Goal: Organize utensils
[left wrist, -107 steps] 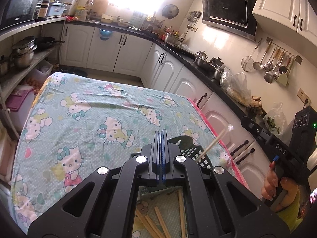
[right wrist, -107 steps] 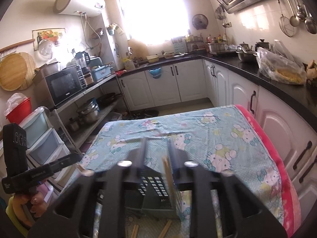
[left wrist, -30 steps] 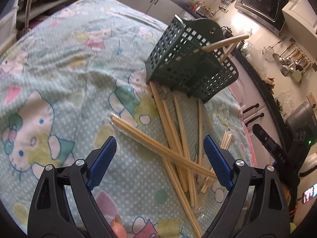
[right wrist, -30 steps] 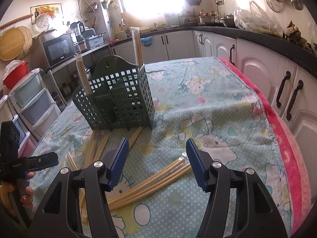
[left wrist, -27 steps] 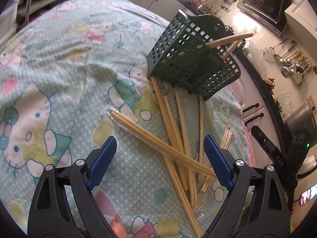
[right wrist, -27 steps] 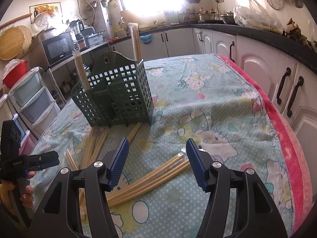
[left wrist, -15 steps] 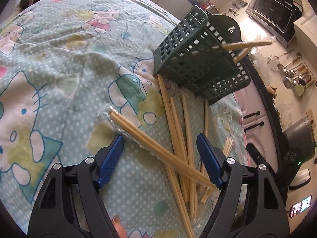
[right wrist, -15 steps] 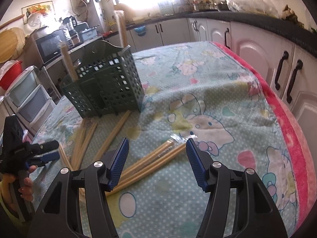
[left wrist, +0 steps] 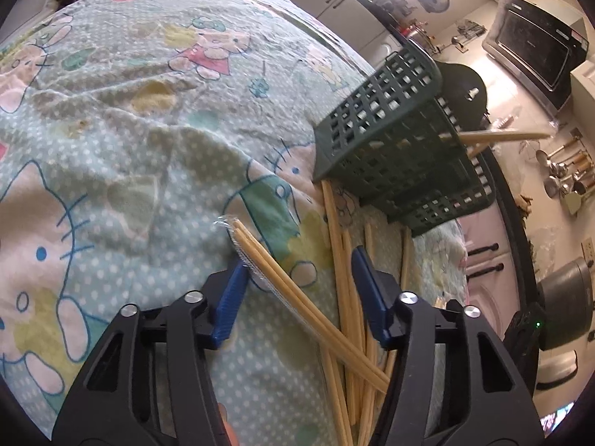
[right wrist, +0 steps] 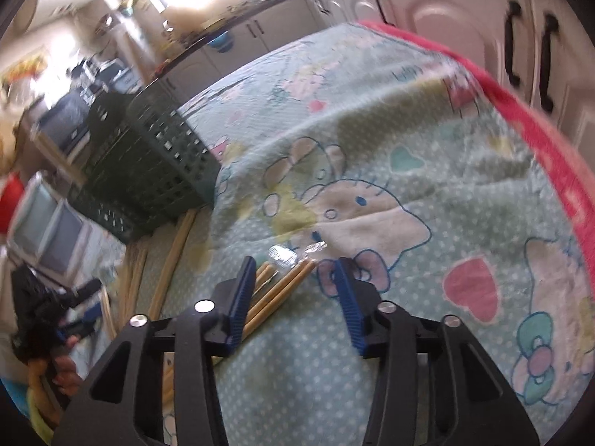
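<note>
A dark green lattice utensil basket point(left wrist: 390, 141) stands on the cartoon-cat tablecloth with chopsticks point(left wrist: 498, 135) sticking out of it. Loose wooden chopsticks point(left wrist: 334, 230) lie fanned out in front of it. My left gripper point(left wrist: 297, 286) straddles a plastic-wrapped chopstick pair point(left wrist: 282, 282). Its jaws are closing: the left pad is at the wrapper and the right pad is still apart. In the right wrist view my right gripper point(right wrist: 293, 290) hangs low over another wrapped bundle point(right wrist: 282, 290). Its jaws are closing too, with the sticks near the left pad and a gap to the right one. The basket point(right wrist: 148, 163) stands behind on the left.
The cloth's pink border point(right wrist: 539, 141) marks the table edge on the right, with white cabinet doors point(right wrist: 520, 37) beyond. A hand holds the other gripper point(right wrist: 55, 308) at the lower left. Bare cloth point(left wrist: 111, 130) stretches left of the basket.
Both grippers have dropped closer to the table and their jaws have narrowed around the wrapped chopsticks. The right wrist view has rolled and gone blurry.
</note>
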A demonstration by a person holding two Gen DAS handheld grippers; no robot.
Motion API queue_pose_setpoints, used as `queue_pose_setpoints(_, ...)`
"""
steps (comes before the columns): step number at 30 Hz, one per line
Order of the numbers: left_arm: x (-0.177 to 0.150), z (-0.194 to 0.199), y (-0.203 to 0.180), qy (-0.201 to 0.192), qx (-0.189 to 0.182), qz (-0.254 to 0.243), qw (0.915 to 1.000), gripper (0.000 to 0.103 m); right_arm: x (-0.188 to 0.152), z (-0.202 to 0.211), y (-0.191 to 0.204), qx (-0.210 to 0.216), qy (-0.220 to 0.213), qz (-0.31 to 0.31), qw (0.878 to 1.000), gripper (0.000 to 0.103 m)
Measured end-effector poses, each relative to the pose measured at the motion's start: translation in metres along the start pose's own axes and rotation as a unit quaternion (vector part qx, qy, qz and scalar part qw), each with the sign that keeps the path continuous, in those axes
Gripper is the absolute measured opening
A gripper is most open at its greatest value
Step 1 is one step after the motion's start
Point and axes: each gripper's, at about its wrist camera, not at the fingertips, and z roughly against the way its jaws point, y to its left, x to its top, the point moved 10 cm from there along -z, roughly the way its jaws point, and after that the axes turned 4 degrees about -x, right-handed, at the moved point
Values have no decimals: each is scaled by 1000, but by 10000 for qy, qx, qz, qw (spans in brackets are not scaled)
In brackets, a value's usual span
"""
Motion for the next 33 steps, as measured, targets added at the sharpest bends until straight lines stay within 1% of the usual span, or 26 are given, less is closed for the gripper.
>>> queue_pose_setpoints(1, 1, -1, 0, -9, 3, 13, 10000, 45, 1, -1, -2, 40, 6, -86, 10000, 35)
queue_pose_setpoints(3, 4, -3, 1, -21, 31, 16, 10000, 44, 4, -3, -7, 109, 11, -243, 9996, 26)
queue_pose_setpoints(6, 8, -5, 1, -31, 81, 17, 10000, 44, 8, -5, -12, 171, 35, -383, 9991, 17)
queue_pose_setpoints(12, 16, -10, 0, -49, 229, -37, 9997, 44, 12, -5, -7, 258, -2, -273, 9993, 9)
queue_pose_setpoints(15, 21, -13, 1, -67, 360, -90, 9993, 43, 16, -1, -7, 286, -107, -238, 9993, 8)
queue_pose_setpoints(18, 24, -16, 3, -84, 519, -187, 9984, 36, 21, 7, -6, 310, -227, -172, 9991, 8)
queue_pose_setpoints(19, 26, -16, 4, -93, 580, -207, 9981, 29, 22, 9, -6, 321, -245, -163, 9991, 8)
queue_pose_setpoints(20, 27, -17, 5, -100, 653, -234, 9975, 26, 24, 13, -5, 317, -294, -152, 9989, 8)
queue_pose_setpoints(21, 29, -17, 8, -113, 758, -285, 9967, 18, 26, 16, -4, 318, -335, -129, 9989, 7)
queue_pose_setpoints(22, 30, -18, 9, -122, 803, -302, 9962, 12, 29, 19, -4, 324, -380, -98, 9987, 7)
queue_pose_setpoints(25, 33, -17, 13, -109, 790, -305, 9964, 10, 39, 32, 1, 287, -569, 38, 9980, 7)
queue_pose_setpoints(27, 34, -17, 14, -90, 835, -376, 9958, 5, 45, 39, 6, 299, -673, 116, 9972, 7)
queue_pose_setpoints(28, 34, -16, 15, -88, 830, -387, 9958, 5, 48, 44, 9, 307, -731, 174, 9967, 7)
queue_pose_setpoints(33, 34, -6, 7, -125, 520, -379, 9978, 3, 60, 67, 31, 339, -1017, 539, 9928, 7)
